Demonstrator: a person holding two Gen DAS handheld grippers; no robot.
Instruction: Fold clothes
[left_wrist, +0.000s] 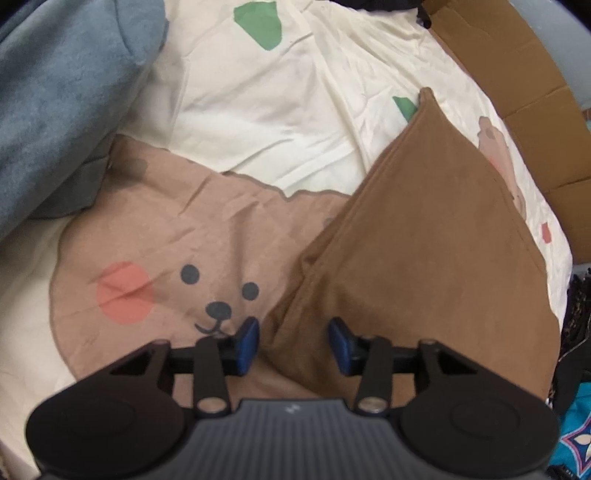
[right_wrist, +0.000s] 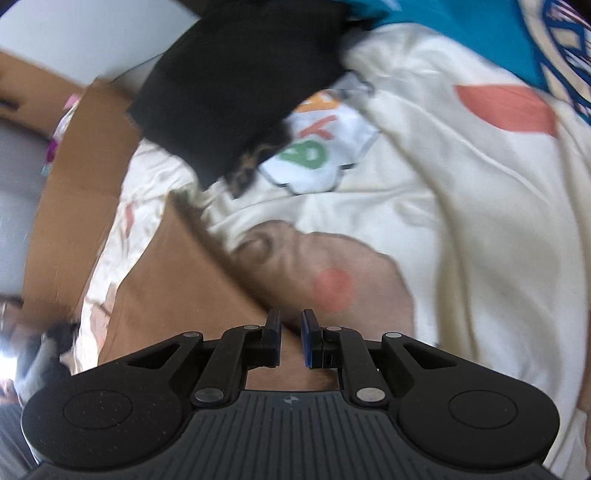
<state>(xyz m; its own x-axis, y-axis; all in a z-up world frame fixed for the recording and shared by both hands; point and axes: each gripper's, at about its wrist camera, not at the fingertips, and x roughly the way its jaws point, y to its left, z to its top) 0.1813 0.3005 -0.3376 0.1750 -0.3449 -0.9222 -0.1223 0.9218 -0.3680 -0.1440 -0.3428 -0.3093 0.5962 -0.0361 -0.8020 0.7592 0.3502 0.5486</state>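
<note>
Here left tool (left_wrist: 293, 345) angled steeply down, jaws apart over brown garment (left_wrist: 424, 258).

Under your left claw (left_wrist: 293, 341) you see a plain caramel-brown garment (left_wrist: 424, 266), with no print on it. It lies on a cream sheet (left_wrist: 295, 99) printed with a tan bear face (left_wrist: 192, 266): black dot eyes, a black nose and mouth, a coral-pink cheek. Green patches (left_wrist: 260, 24) dot the cream higher up. At your left sits a dusty blue fleece garment (left_wrist: 55, 103). Your claws are black with blue pads (left_wrist: 248, 345). From your right claw (right_wrist: 291, 339) you see a black garment (right_wrist: 236, 85), a teal cloth with a blue and cream pattern (right_wrist: 517, 33), and a white piece with orange and green lettering (right_wrist: 317, 147). Plain brown cardboard (right_wrist: 77, 177) edges the sheet.
</note>
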